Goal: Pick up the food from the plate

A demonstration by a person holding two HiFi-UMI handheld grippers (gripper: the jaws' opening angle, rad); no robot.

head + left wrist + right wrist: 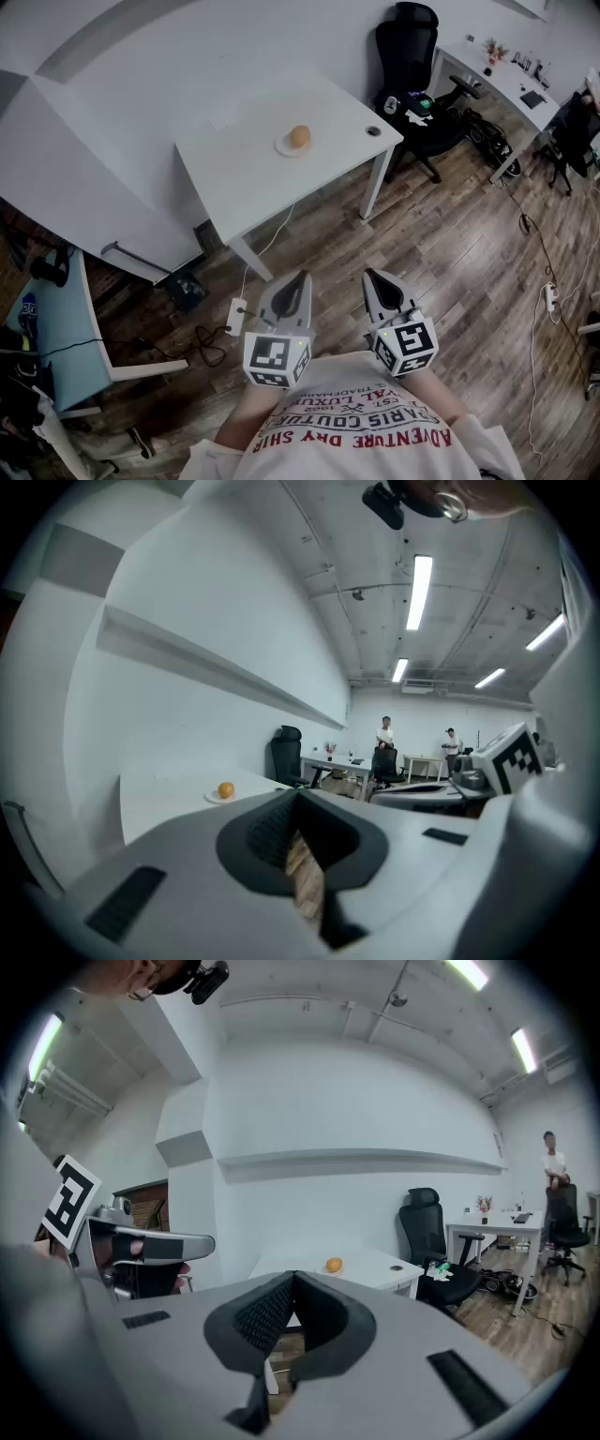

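Fingers point(267, 832) pressed together, holding nothing, our left gripper point(301, 278) and right gripper point(371, 276) wait at our chest, seemingly because the bench point(253, 178) stands well apart, bearing plate point(284, 147) and round orange food point(299, 137).

The left tongs point(298, 283) and right tongs point(378, 279) are held side by side near the chest, tips pointing far, both with jaws closed and empty.
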